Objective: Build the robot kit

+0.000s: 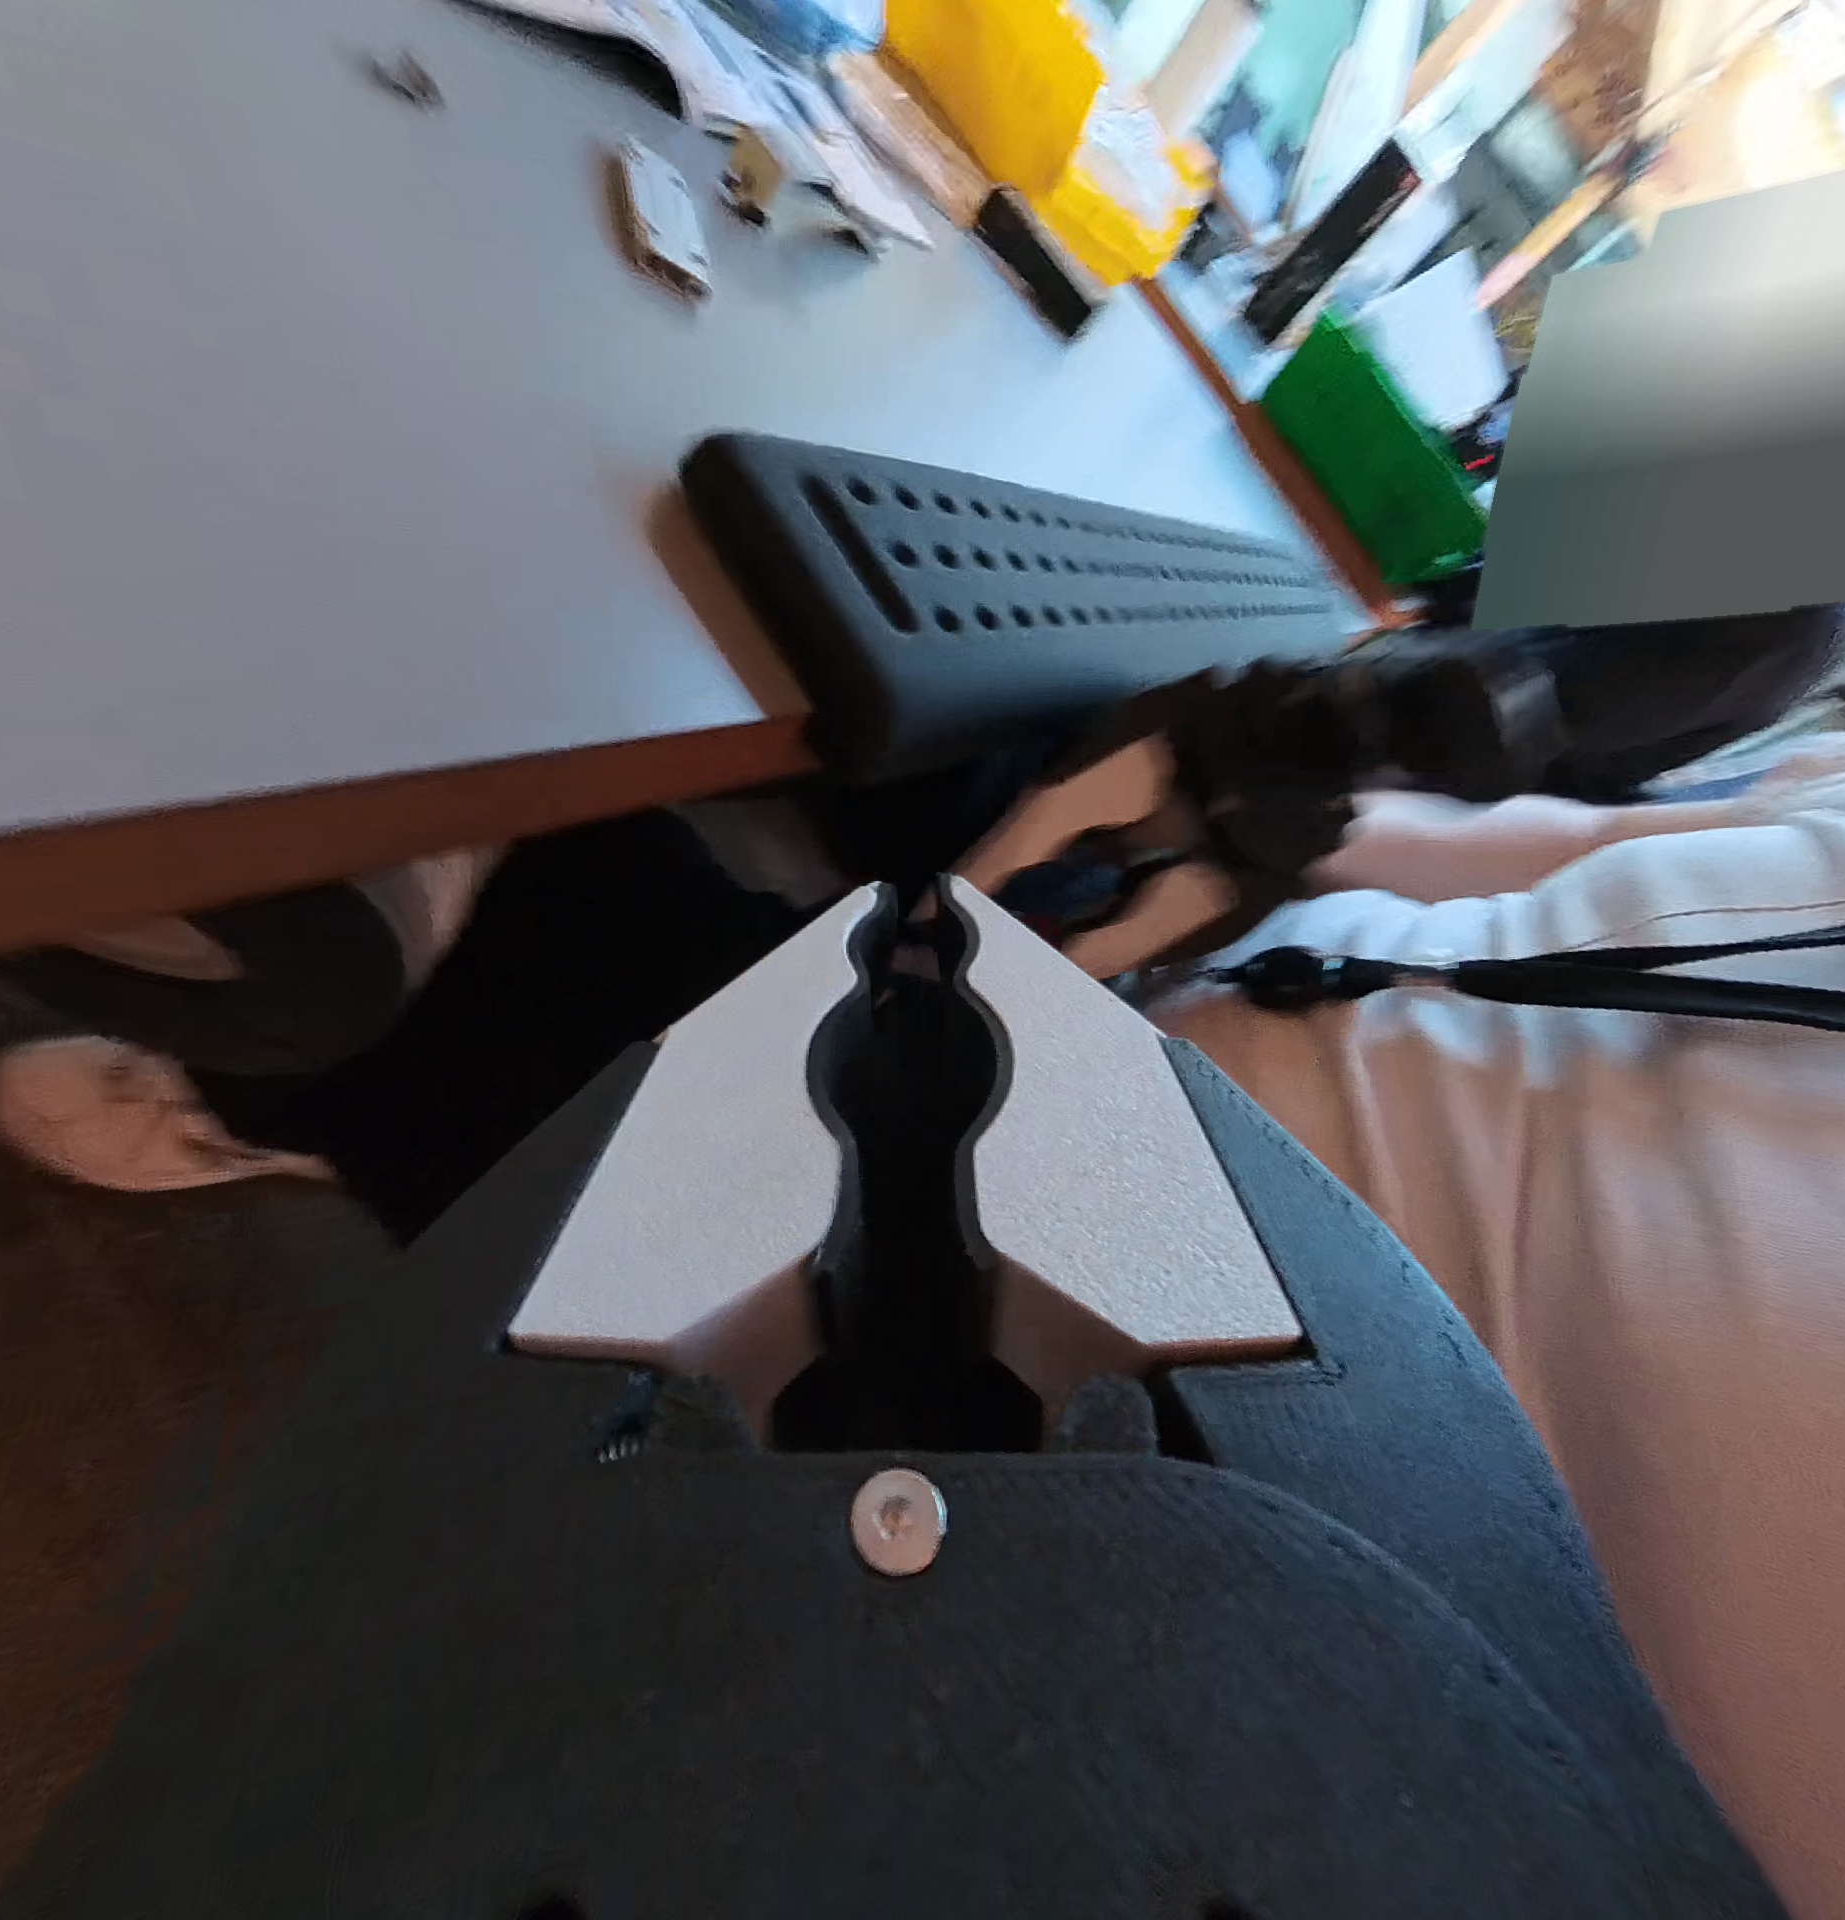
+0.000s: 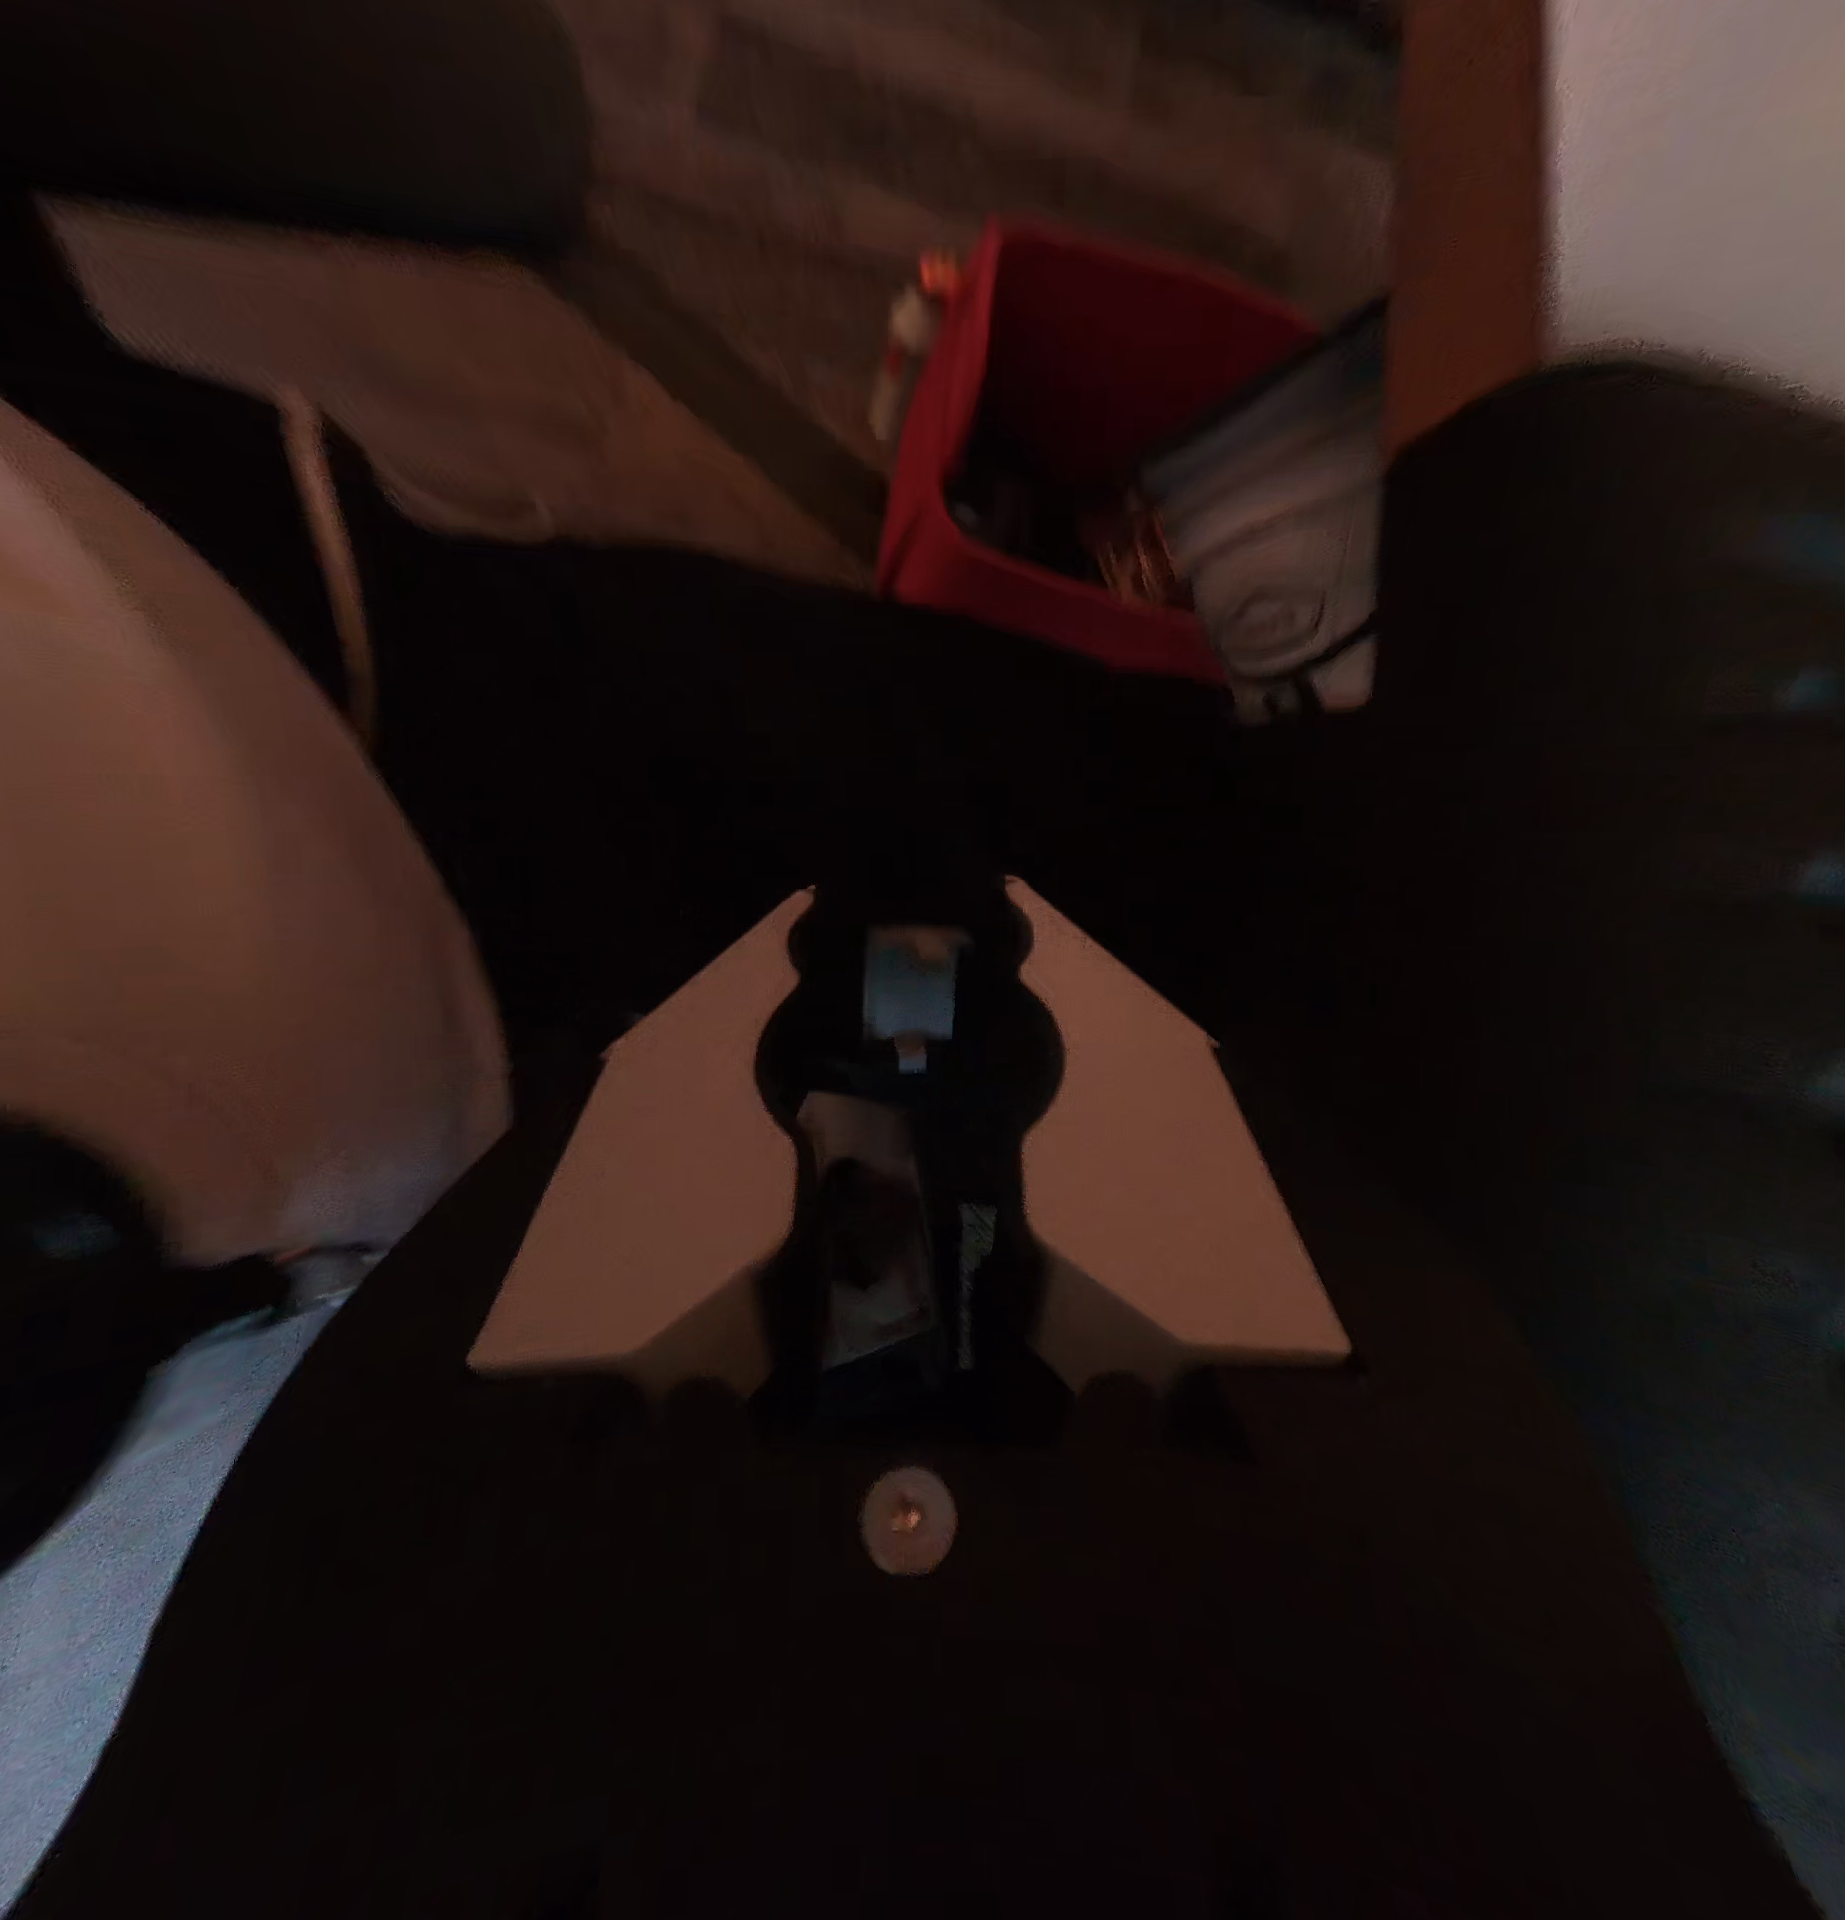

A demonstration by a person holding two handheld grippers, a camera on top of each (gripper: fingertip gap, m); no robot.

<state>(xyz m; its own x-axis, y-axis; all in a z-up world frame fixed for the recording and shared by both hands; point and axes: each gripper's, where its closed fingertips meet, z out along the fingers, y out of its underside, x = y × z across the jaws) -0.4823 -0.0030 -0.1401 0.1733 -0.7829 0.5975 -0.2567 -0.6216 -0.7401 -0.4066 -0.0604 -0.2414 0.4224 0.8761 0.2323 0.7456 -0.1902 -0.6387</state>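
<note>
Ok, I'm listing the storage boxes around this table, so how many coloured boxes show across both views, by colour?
Yellow box: 1 (blurred, could be two stacked)
Green box: 1
Red box: 1
Total: 3

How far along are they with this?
Done: nothing visible. In hand: nothing I can make out. The left gripper, jaws shut, hangs below the table by a black perforated bar. The right gripper faces a red bin, too dark to judge. A small box lies apart.
</note>
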